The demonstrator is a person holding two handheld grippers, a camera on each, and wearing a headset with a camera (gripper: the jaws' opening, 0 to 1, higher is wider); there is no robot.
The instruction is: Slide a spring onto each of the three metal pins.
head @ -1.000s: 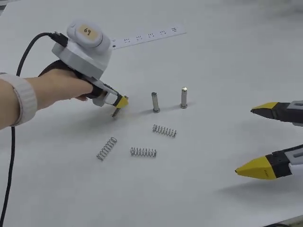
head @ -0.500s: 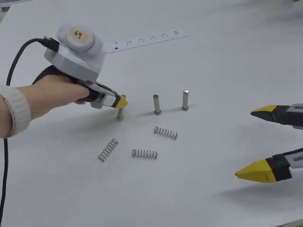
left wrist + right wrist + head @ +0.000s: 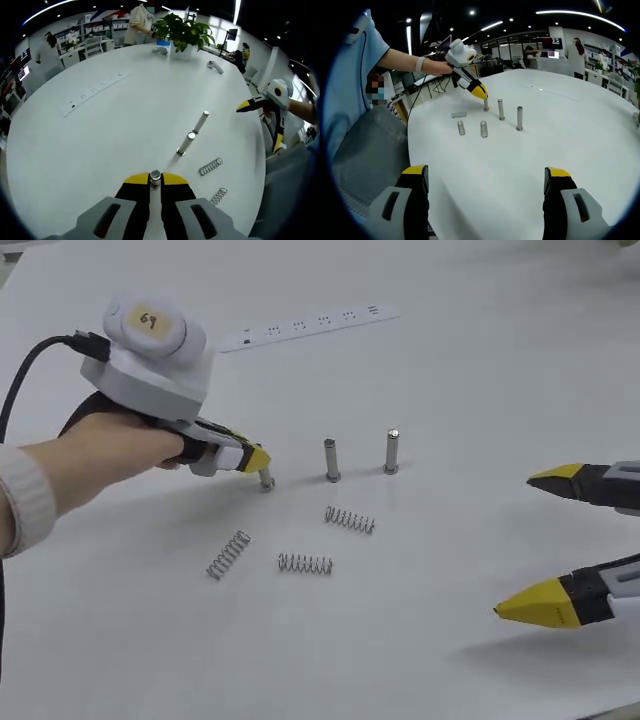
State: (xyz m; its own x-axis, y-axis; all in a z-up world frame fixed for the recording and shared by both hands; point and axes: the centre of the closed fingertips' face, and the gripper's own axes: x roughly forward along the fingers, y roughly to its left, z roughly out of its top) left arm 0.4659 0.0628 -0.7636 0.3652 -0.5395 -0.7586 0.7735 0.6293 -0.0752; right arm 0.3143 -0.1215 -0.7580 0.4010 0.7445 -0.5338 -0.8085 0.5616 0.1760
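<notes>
**Asker:** What does the head view show?

**Describer:** A white worktop [image 3: 480, 360]. At left centre, the left gripper [image 3: 256, 459] has its yellow tips pinched on the first pin [image 3: 266, 480], which stands upright. The middle pin [image 3: 331, 460] and the far pin [image 3: 391, 452] stand in a row to its right. No pin carries a spring. Three springs lie flat below the row: the left spring [image 3: 228, 554], the centre spring [image 3: 305, 564] and the upper spring [image 3: 349, 520]. At the right edge, the right gripper [image 3: 514, 544] has its jaws wide apart and empty.

**Asker:** And the left gripper view?

**Describer:** The first pin [image 3: 155, 176] sits between the tips at bottom centre. The other two pins run towards the upper right, with two springs at lower right.

**Asker:** The right gripper view?

**Describer:** Its jaws rise far apart with nothing between them. The pins and springs sit in the upper centre, well apart from it.

**Asker:** What does the coming move turn on?

**Describer:** Most likely the axes. The springs' long axes lie along the worktop and the pins point up, so a spring must be lifted and stood on end. The free right gripper lies to the right of the springs, and the upper spring is nearest to it.
</notes>
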